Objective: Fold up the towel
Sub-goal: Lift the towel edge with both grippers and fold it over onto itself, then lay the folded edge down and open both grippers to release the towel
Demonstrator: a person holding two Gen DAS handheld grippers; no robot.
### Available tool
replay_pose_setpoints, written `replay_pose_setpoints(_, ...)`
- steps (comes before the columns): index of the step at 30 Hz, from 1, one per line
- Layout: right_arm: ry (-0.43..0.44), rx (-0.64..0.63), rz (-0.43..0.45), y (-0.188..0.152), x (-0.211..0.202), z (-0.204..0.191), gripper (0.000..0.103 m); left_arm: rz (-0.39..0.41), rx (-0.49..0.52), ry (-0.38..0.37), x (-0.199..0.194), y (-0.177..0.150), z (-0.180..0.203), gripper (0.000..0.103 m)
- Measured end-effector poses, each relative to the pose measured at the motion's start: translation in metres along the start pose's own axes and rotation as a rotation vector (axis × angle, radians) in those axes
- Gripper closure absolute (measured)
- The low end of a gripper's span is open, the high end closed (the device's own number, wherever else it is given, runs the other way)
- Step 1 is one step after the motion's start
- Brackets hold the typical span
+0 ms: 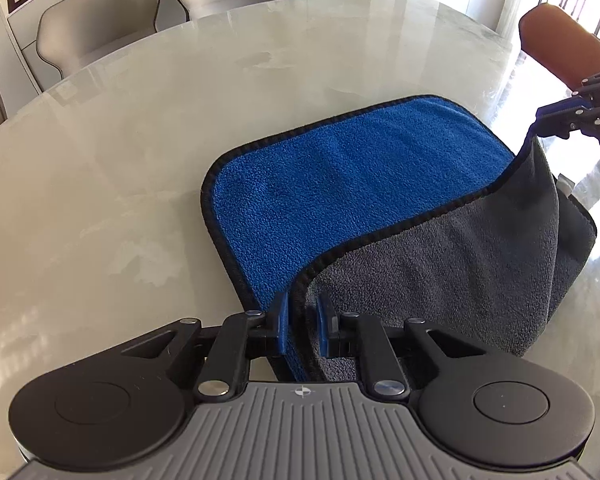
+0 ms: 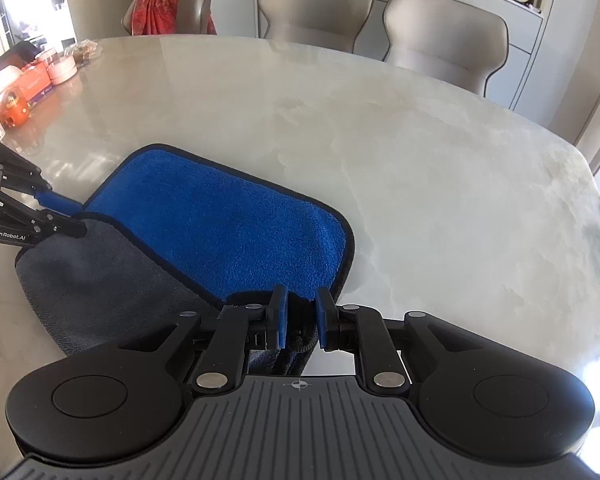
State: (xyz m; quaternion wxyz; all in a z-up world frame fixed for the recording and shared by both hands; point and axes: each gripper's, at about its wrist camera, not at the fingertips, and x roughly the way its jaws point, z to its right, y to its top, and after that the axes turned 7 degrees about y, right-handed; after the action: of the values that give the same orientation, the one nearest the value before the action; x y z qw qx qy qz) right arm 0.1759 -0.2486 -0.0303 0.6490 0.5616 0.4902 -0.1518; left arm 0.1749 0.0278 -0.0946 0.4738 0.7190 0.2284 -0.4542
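Note:
A towel (image 1: 360, 176), blue on one face and grey on the other with black trim, lies on the marble table (image 1: 140, 140). Its near part is turned over, so the grey face lies across the blue. My left gripper (image 1: 303, 320) is shut on the towel's black-trimmed edge at one near corner. In the right wrist view my right gripper (image 2: 302, 316) is shut on the towel's (image 2: 220, 232) other near corner. Each gripper also shows in the other's view: the right gripper (image 1: 540, 120) lifting its corner, the left gripper (image 2: 80, 216) at the towel's left edge.
Beige chairs (image 2: 444, 36) stand along the far side of the table (image 2: 440, 180). Boxes and small orange items (image 2: 40, 80) crowd its far left end. A red cloth (image 2: 160, 4) hangs over one chair. A person's arm (image 1: 560, 40) reaches in behind the right gripper.

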Motion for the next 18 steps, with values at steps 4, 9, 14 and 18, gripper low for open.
replay_pose_setpoints(4,-0.003,0.009,0.007,-0.002,-0.002,0.001,0.088,0.017,-0.035,0.005,-0.005,-0.001,-0.003,0.098)
replay_pose_setpoints(9,-0.004,0.010,0.020,0.000,-0.006,0.002,0.088,0.054,-0.062,-0.009,-0.019,0.002,-0.008,0.100)
replay_pose_setpoints(14,-0.012,0.005,0.049,0.002,-0.010,0.002,0.088,0.095,-0.077,-0.002,-0.032,0.008,-0.015,0.100)
replay_pose_setpoints(18,-0.020,-0.010,0.084,0.011,-0.016,0.003,0.088,0.124,-0.061,0.032,-0.040,0.018,-0.021,0.100)
